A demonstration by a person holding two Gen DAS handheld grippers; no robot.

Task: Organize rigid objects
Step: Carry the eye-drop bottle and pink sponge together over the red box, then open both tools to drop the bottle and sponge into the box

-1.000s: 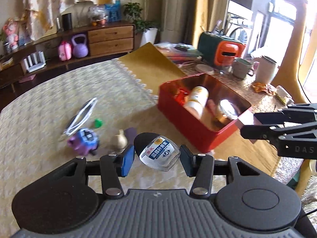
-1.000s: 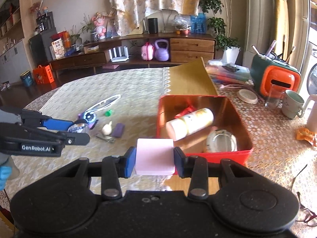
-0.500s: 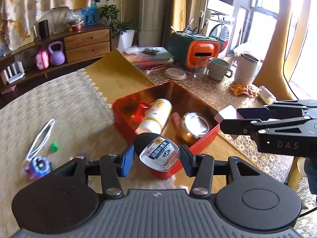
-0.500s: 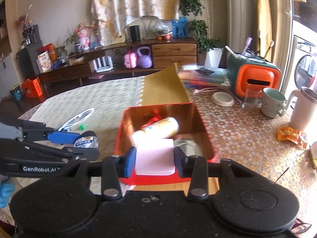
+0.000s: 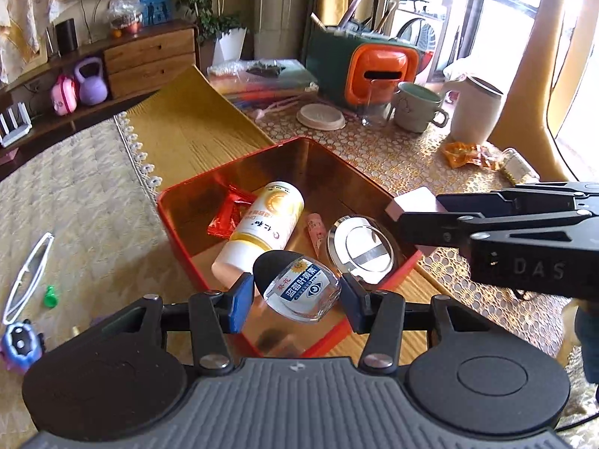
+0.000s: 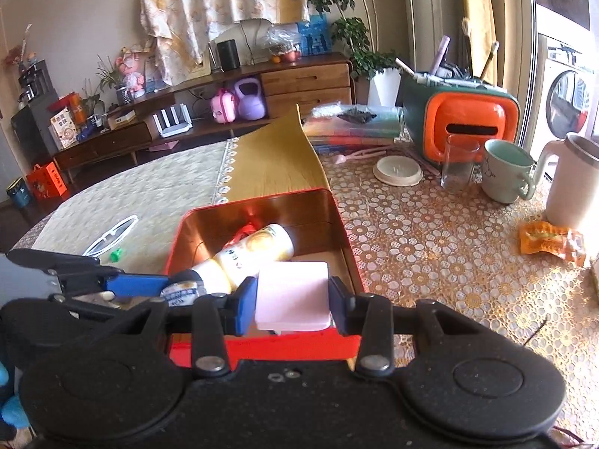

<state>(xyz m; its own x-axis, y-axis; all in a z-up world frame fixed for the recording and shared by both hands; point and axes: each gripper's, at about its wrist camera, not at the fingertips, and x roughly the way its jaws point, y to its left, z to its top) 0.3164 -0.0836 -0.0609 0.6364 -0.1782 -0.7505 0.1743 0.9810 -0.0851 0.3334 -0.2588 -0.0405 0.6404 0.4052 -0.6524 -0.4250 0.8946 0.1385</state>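
The left gripper (image 5: pixel 295 293) holds a small clear bottle (image 5: pixel 299 290) with a black cap; its jaws are partly closed on the bottle's sides. The bottle hangs above the near part of the red tin (image 5: pixel 176 224). The right gripper (image 6: pixel 292 295) holds a pink block (image 6: pixel 292 293), jaws partly closed against its two sides, above the tin's near edge. The tin sits on the desk (image 5: pixel 93 194) and contains a white-and-yellow bottle (image 5: pixel 262 232) lying on its side, a red packet (image 5: pixel 224 217), a pink tube (image 5: pixel 314 232) and a round metal lid (image 5: pixel 361 247). Glasses (image 5: pixel 26 277) lie on the desk left of the tin.
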